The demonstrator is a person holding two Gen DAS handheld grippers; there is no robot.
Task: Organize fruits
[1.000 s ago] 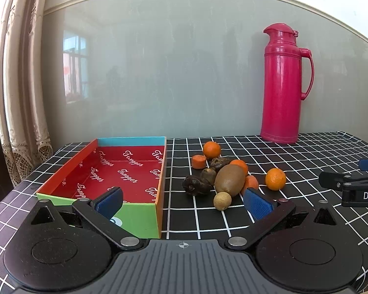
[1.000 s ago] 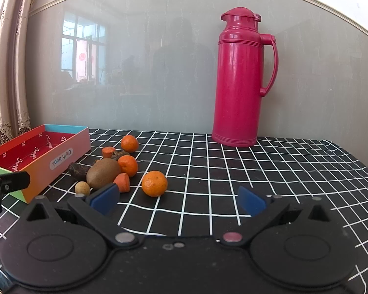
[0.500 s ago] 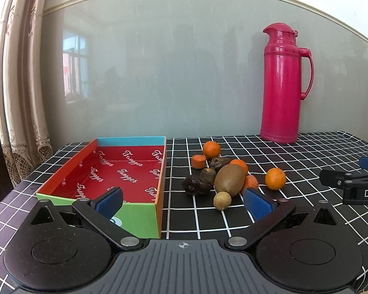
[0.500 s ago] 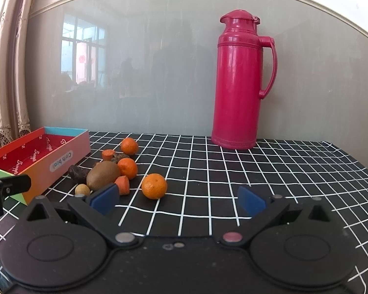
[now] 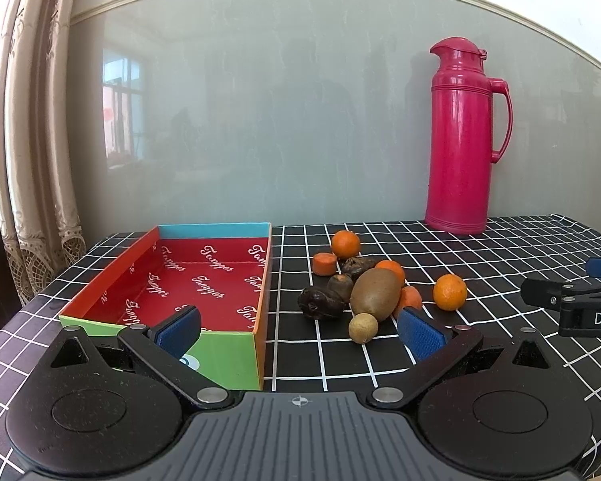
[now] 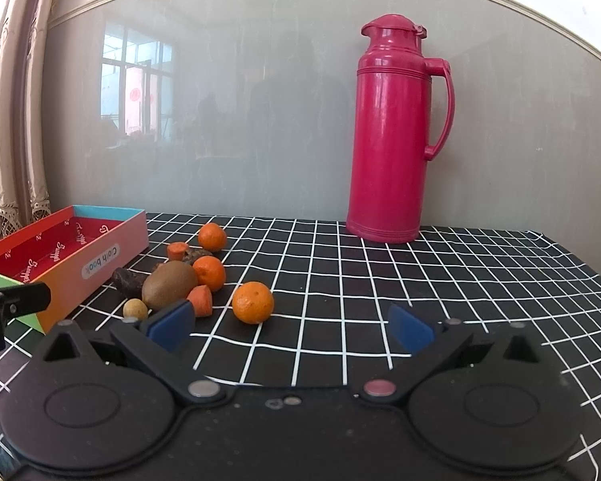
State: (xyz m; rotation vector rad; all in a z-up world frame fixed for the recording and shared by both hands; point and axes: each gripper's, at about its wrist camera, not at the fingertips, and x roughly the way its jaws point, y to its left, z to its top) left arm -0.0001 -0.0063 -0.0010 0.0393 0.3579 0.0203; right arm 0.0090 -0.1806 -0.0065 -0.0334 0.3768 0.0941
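A pile of fruit lies on the checked tablecloth: a brown kiwi (image 5: 375, 294) (image 6: 169, 283), a small tan longan (image 5: 363, 327) (image 6: 135, 309), dark wrinkled fruits (image 5: 320, 302), carrot pieces (image 5: 324, 263) and three oranges, one apart at the right (image 5: 450, 292) (image 6: 253, 302). An open box with red lining (image 5: 204, 276) (image 6: 72, 248) stands left of the pile, with nothing inside. My left gripper (image 5: 299, 330) is open, low over the table in front of the box corner and the longan. Also open, my right gripper (image 6: 290, 325) hovers just right of the lone orange.
A tall pink thermos flask (image 5: 464, 136) (image 6: 396, 132) stands at the back right against a glossy grey wall panel. A curtain (image 5: 32, 128) hangs at the left. The table edge drops off at the left and far right.
The right gripper has crept slightly forward and toward the fruit, so the lone orange looks nearer. The left gripper has barely moved.
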